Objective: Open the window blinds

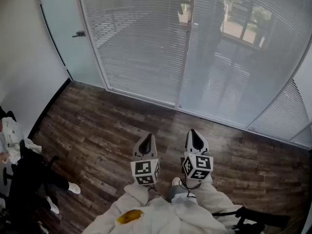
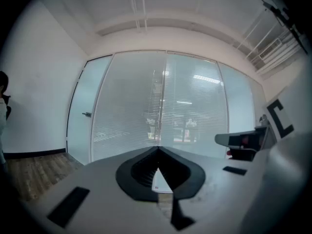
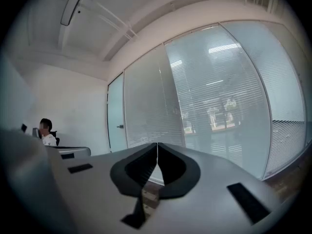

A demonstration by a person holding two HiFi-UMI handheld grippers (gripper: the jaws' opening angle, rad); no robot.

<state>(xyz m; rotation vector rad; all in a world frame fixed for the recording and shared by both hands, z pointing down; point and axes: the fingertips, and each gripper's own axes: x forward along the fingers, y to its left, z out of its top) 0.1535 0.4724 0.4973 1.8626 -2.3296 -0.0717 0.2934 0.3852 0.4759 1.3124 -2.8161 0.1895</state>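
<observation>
I hold both tongs low and close to my body, pointing level at the far wall. My left tongs (image 1: pixel 147 137) (image 2: pixel 158 150) are clenched, tips meeting with nothing between them. My right tongs (image 1: pixel 194 132) (image 3: pixel 157 146) are clenched and empty too.

The window blinds (image 1: pixel 141 43) (image 2: pixel 129 108) (image 3: pixel 219 91) hang across the glass wall at the far side of the room, well apart from me over a stretch of wooden floor (image 1: pixel 122 126). They cover the panels on either side of a mullion (image 1: pixel 187 43). The slats lie turned down, though some light and shapes come through. A glass door (image 1: pixel 61 23) with a handle (image 1: pixel 79 33) stands to their left.

I judge the task not yet begun; the step in hand is the approach. I cannot make out a wand or cord from here, so I should walk close first and look along the mullion and the panel edges for the control. Once I find it, I should release one pair of tongs before reaching, bring the pads square on either side of it, and clench firmly. A slim, hanging control will likely swing, so a slow, steady turn or pull should serve better than a jerk.
</observation>
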